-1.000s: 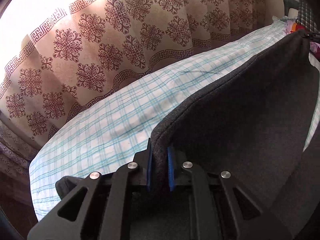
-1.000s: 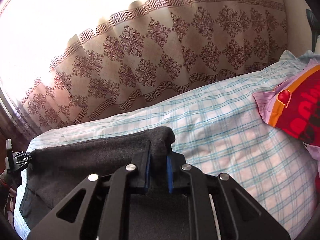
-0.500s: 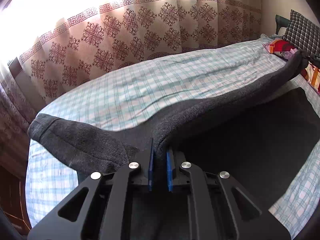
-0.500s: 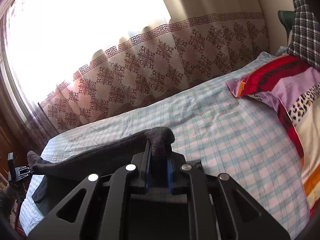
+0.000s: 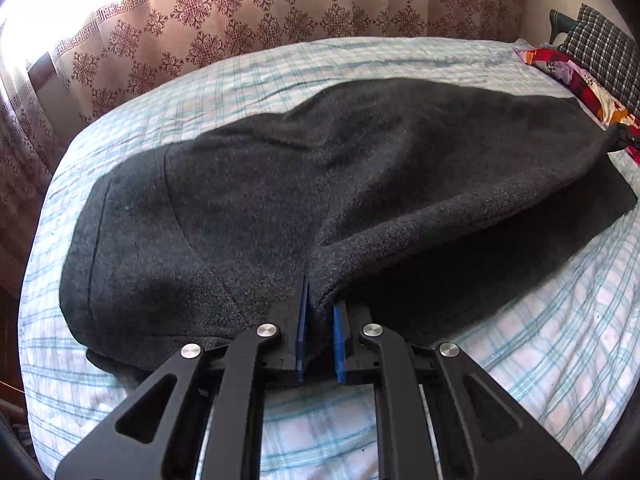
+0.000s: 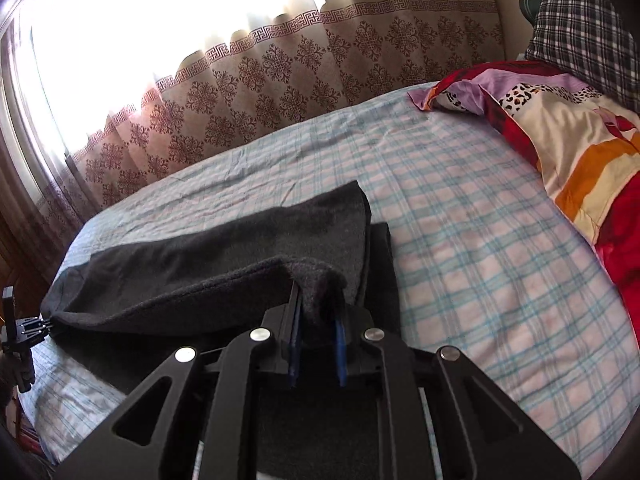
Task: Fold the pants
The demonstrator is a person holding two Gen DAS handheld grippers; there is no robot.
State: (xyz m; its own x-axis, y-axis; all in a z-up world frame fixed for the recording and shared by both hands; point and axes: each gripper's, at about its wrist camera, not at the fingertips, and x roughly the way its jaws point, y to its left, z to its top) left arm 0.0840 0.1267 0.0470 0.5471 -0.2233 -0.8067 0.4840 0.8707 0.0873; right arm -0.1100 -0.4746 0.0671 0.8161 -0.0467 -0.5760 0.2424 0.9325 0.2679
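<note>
Dark grey fleece pants [image 5: 280, 180] lie spread across the checked bed sheet [image 5: 540, 340], their upper layer folded over a lower one. My left gripper [image 5: 320, 304] is shut on the near edge of the upper layer, low over the bed. In the right wrist view my right gripper [image 6: 318, 300] has a bunched corner of the pants [image 6: 200, 256] between its blue pads; its jaws are opening, and the pads still touch the cloth. The held edge runs between both grippers. The right gripper [image 5: 622, 136] shows at the far right, the left gripper [image 6: 24, 328] at the far left.
A patterned curtain [image 6: 280, 80] hangs along the far side of the bed under a bright window. A colourful quilt [image 6: 560, 120] and a plaid pillow [image 6: 580, 20] lie at the head end. Bare checked sheet [image 6: 480, 260] stretches between pants and quilt.
Both grippers have carried the held edge of the pants down towards the bed. The cloth, raised like a wall before, now drapes over the lower layer.
</note>
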